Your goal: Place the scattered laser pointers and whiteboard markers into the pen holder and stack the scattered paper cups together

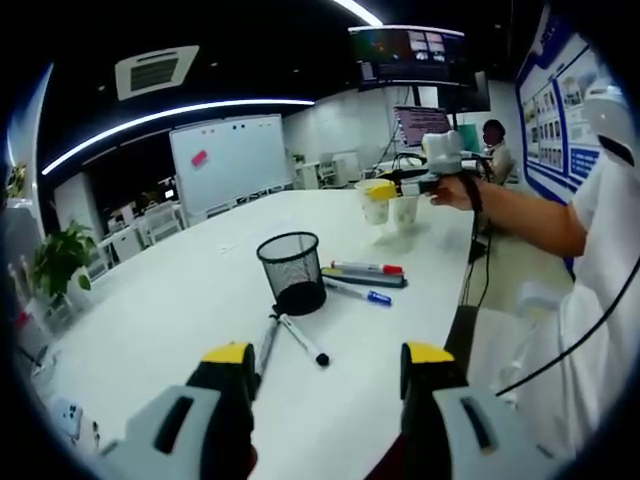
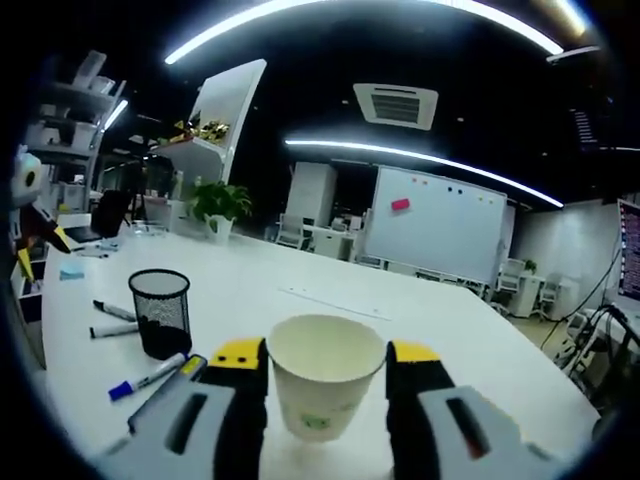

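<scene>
My left gripper [image 1: 327, 357] hangs open over the near part of the white table [image 1: 180, 300], nothing between its jaws. Ahead stands the black mesh pen holder [image 1: 292, 272], with two markers [image 1: 302, 340] lying in front of it. A red-capped marker [image 1: 366, 268], a dark pen [image 1: 364, 280] and a blue-capped marker [image 1: 358, 293] lie to its right. Farther off, a hand holds my right gripper [image 1: 383, 189] at two paper cups [image 1: 375, 207]. Its own view has the jaws pressed to both sides of a paper cup [image 2: 322, 385]. The pen holder [image 2: 160, 311] and a blue-capped marker [image 2: 148, 379] sit left of it.
A person in a white shirt [image 1: 600, 300] stands along the table's right edge, with a cable [image 1: 478, 260] hanging from the hand. A whiteboard [image 1: 230, 160] and a potted plant [image 1: 60, 260] stand beyond the table. Another person [image 1: 493, 145] sits at the back.
</scene>
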The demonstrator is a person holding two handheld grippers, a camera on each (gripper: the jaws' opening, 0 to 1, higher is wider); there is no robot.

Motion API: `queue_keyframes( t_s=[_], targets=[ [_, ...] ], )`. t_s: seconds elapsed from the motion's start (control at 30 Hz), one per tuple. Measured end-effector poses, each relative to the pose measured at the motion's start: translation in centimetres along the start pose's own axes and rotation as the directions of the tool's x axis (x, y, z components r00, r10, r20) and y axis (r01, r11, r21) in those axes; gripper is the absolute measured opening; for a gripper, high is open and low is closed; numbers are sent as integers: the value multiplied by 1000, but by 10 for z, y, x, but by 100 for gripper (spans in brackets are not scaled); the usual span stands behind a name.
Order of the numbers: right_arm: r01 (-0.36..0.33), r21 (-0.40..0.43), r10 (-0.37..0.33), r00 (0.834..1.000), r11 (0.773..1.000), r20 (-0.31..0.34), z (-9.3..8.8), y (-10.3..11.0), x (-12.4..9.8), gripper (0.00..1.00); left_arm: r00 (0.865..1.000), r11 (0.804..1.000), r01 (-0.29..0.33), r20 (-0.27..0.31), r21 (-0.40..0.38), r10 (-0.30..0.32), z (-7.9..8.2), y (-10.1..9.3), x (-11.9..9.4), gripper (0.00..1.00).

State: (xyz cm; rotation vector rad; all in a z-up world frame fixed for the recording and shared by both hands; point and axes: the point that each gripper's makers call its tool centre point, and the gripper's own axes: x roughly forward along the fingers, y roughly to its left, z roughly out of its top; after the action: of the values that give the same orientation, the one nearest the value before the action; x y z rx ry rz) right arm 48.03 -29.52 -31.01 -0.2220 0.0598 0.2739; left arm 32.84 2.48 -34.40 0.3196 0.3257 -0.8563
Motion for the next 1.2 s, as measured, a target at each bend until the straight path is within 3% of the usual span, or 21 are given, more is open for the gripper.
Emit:
queue_keyframes(
  t_s=[1.2],
  targets=[
    [37, -23, -36, 999, 999, 36, 16, -9, -12, 47, 1000, 1000, -13, 17, 0, 13, 0, 3, 5, 59]
  ],
)
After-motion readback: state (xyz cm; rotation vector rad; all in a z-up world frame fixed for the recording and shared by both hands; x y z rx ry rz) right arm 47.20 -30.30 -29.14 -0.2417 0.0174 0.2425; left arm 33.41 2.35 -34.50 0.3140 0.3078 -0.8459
